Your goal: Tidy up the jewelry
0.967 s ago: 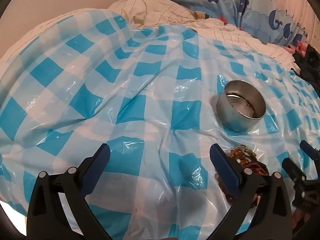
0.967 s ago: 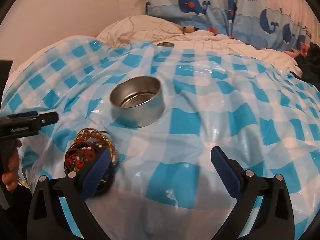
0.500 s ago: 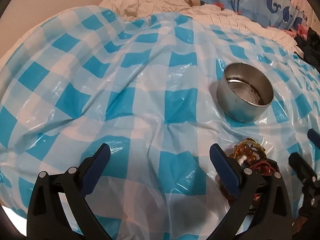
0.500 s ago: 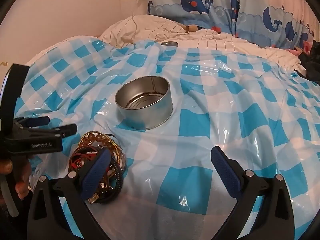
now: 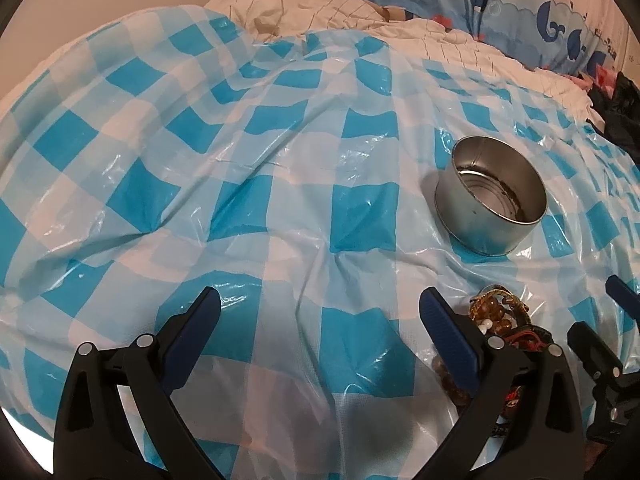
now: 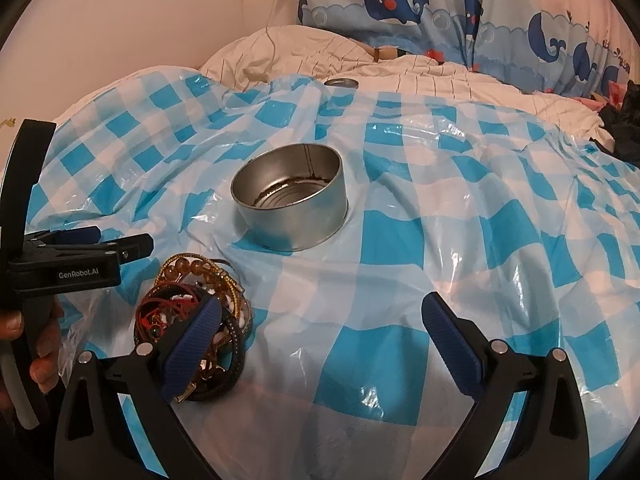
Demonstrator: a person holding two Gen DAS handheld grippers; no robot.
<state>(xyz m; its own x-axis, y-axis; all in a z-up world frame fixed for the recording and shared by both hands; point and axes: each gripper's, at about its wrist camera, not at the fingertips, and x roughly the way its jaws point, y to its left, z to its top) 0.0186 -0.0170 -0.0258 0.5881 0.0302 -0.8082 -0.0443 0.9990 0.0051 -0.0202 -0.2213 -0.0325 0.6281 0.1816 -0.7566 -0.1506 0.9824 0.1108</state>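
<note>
The left gripper [image 5: 318,312] is held wide apart, empty, over the checked plastic sheet [image 5: 248,184]. The jewelry pile [image 6: 196,316] lies just beside the empty tin [image 6: 290,204], presumably its container. The right gripper [image 6: 320,332] is likewise spread, gripping nothing.

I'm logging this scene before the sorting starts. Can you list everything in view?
tin: one, silver, open and empty, standing on the checked sheet.
jewelry pile: one tangle, amber beads, red cords, dark bands, in front of the tin.
checked sheet: one, blue and white plastic, over the bed.
small lid: one, silver, far edge of the sheet.
bedding: white, behind the sheet.
whale fabric: blue, at the back.
dark clothing: far right.
left claw: open.
right claw: open, beside the pile.
hand: gripping the left handle.
</note>
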